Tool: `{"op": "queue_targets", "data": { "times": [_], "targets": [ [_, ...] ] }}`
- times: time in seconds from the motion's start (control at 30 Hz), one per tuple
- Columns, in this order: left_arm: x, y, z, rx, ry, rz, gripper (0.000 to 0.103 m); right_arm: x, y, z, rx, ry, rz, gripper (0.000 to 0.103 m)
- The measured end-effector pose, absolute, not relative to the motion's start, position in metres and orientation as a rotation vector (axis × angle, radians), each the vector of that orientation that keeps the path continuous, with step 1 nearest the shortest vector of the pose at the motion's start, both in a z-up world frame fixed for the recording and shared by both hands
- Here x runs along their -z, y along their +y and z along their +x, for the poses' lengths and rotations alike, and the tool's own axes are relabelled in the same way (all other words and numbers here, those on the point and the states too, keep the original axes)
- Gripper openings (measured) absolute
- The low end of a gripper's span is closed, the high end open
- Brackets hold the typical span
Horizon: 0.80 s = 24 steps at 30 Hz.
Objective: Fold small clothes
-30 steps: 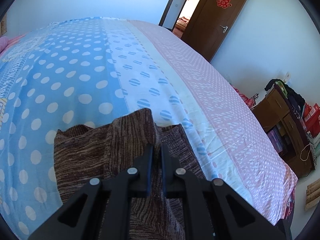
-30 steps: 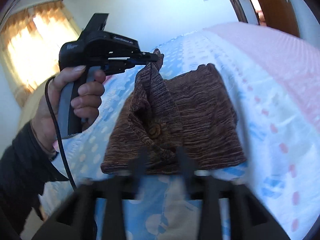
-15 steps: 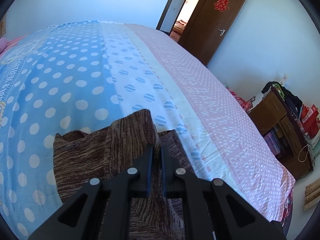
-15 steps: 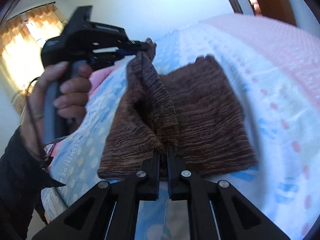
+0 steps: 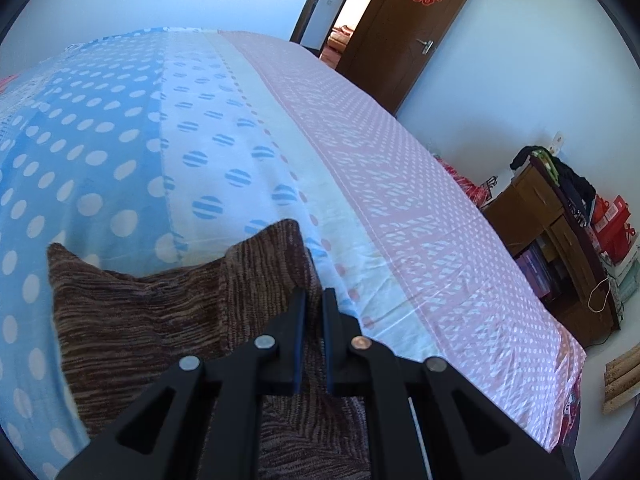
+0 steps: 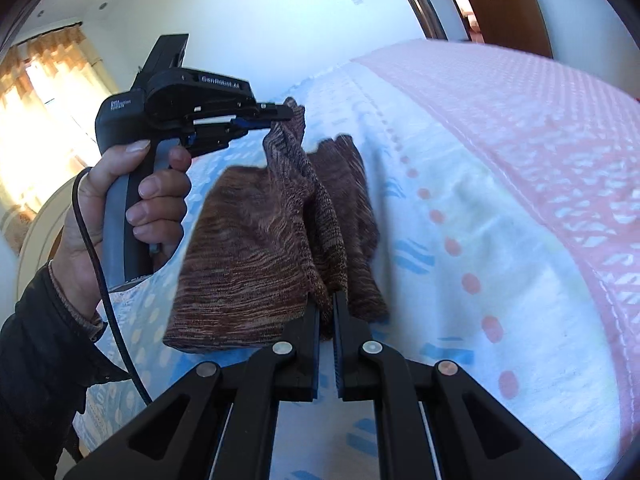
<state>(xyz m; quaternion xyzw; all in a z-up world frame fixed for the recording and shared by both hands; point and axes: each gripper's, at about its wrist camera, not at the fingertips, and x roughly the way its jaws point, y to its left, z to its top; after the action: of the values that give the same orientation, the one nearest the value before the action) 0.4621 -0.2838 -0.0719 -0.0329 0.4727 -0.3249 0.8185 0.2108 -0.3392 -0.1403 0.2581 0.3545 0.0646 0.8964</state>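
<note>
A small brown knitted garment (image 6: 256,248) is held up above the bed. My right gripper (image 6: 326,304) is shut on its near lower edge. My left gripper (image 6: 276,118), seen in the right wrist view in a person's hand, is shut on the far top corner. In the left wrist view the left gripper (image 5: 314,300) pinches a raised fold of the same garment (image 5: 152,312), which hangs below and to the left of the fingers. The cloth is stretched between the two grippers and sags in the middle.
The bed (image 5: 248,128) has a blue polka-dot, white and pink dotted sheet. A wooden door (image 5: 404,32) stands open at the far end. A wooden cabinet (image 5: 560,248) with clothes and books stands beyond the bed's right edge. A curtained window (image 6: 44,96) is at the left.
The right gripper closed on the garment's near edge and lifted it. Both grippers moved the garment towards the pink side of the bed; more of the cloth hangs off the sheet.
</note>
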Motion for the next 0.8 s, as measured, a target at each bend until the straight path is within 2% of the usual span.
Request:
{"op": "queue_targets", "data": {
  "times": [0.17,0.2,0.23,0.27,0.33,0.5,0.67,0.8],
  "targets": [
    [0.086,-0.285,0.456,0.643,1.043,-0.054,0.023,0.157,-0.341,0.216,-0.144,0.801,0.55,0.006],
    [0.085,-0.282,0.451,0.633,1.028,-0.037,0.03,0.157,-0.344,0.214,-0.14,0.793,0.562,0.006],
    [0.082,-0.276,0.443,0.615,0.992,-0.002,0.04,0.157,-0.347,0.213,-0.134,0.785,0.577,0.01],
    [0.078,-0.269,0.434,0.606,0.952,0.024,0.044,0.156,-0.351,0.211,-0.124,0.781,0.585,0.015],
    [0.074,-0.25,0.413,0.585,0.881,0.066,0.056,0.149,-0.358,0.206,-0.067,0.751,0.576,0.018],
    [0.091,-0.198,0.378,0.439,0.811,0.155,0.056,0.124,-0.366,0.193,0.024,0.645,0.531,0.018],
    [0.113,-0.142,0.347,0.405,0.837,0.054,0.057,0.104,-0.341,0.211,-0.092,0.649,0.476,0.018],
    [0.13,-0.126,0.333,0.393,0.841,-0.001,0.065,0.084,-0.295,0.265,-0.246,0.686,0.308,0.018]
  ]
}}
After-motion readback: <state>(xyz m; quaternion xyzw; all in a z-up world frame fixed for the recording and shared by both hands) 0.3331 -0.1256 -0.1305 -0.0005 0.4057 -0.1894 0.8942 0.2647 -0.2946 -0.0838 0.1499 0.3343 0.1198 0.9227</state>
